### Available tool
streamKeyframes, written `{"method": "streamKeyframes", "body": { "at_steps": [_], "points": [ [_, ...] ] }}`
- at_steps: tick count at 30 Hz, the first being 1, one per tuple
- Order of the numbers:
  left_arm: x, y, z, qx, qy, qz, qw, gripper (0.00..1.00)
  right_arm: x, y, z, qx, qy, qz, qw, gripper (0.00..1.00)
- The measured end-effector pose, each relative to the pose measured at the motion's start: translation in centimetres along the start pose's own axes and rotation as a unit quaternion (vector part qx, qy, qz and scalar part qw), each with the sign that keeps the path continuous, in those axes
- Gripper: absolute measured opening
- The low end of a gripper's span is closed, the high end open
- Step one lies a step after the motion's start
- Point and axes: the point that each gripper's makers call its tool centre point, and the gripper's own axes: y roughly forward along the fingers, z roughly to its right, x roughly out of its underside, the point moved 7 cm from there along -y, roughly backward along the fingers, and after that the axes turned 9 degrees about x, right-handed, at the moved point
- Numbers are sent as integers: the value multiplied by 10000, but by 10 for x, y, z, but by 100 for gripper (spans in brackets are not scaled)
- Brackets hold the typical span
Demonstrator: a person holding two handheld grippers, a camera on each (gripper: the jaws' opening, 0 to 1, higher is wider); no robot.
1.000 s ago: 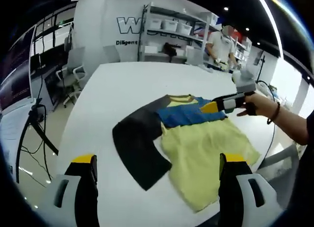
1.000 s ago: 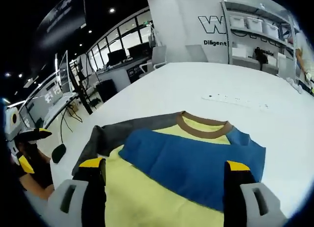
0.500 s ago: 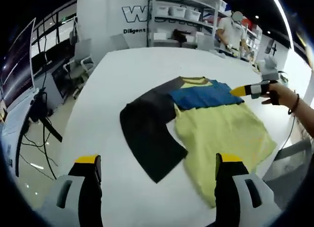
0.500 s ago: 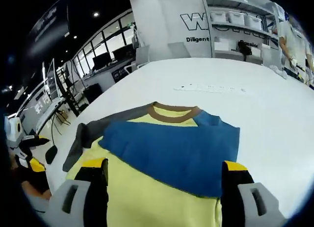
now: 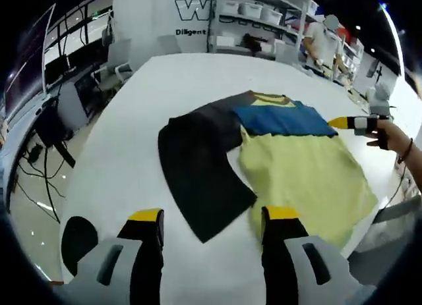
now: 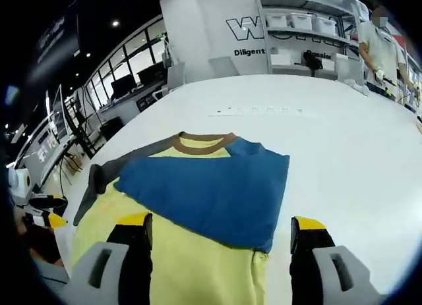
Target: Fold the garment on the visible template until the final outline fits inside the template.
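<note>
The garment lies flat on the white table (image 5: 132,120). Its yellow body (image 5: 300,173) faces up, a blue sleeve (image 5: 280,119) is folded across the chest, and a dark grey sleeve (image 5: 198,170) is spread out to the side. My left gripper (image 5: 212,242) is open above the table just short of the grey sleeve's end. My right gripper (image 6: 221,252) is open above the yellow body (image 6: 191,265), just short of the blue sleeve (image 6: 204,186) and the brown collar (image 6: 201,142). In the left gripper view the right gripper (image 5: 353,122) sits beside the blue sleeve's edge.
Small dark marks (image 6: 257,110) run in a row on the table beyond the collar. Shelves with bins (image 6: 297,28) and a person (image 5: 326,41) stand behind the table. Chairs and desks (image 5: 66,87) flank one side. The left gripper (image 6: 36,209) shows near the table edge.
The right gripper has drawn back off the blue sleeve to the garment's side. The left gripper has come in closer over the table, and its jaws stand narrower than before.
</note>
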Motion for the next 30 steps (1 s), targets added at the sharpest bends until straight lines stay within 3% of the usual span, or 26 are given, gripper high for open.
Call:
{"method": "streamKeyframes", "body": {
  "at_steps": [3,10,13,15,21,30],
  "points": [
    [1,6,-2,-13,-22,-83,10000,55,5,-11,15,212,-5,33,9998,78],
    [-1,12,-5,-24,-121,-69,9999,45,15,-29,41,528,89,96,9985,60],
    [3,23,-14,-224,-256,-140,9993,44,27,-42,66,806,203,109,9965,53],
    [6,24,-15,-286,-278,-196,9990,44,30,-44,69,832,254,90,9962,50],
    [20,33,-20,-557,-103,-624,9964,40,43,-55,89,1038,449,51,9936,48],
    [35,44,-26,-780,-189,-666,9945,37,60,-67,112,1254,623,-12,9901,47]
  ]
}}
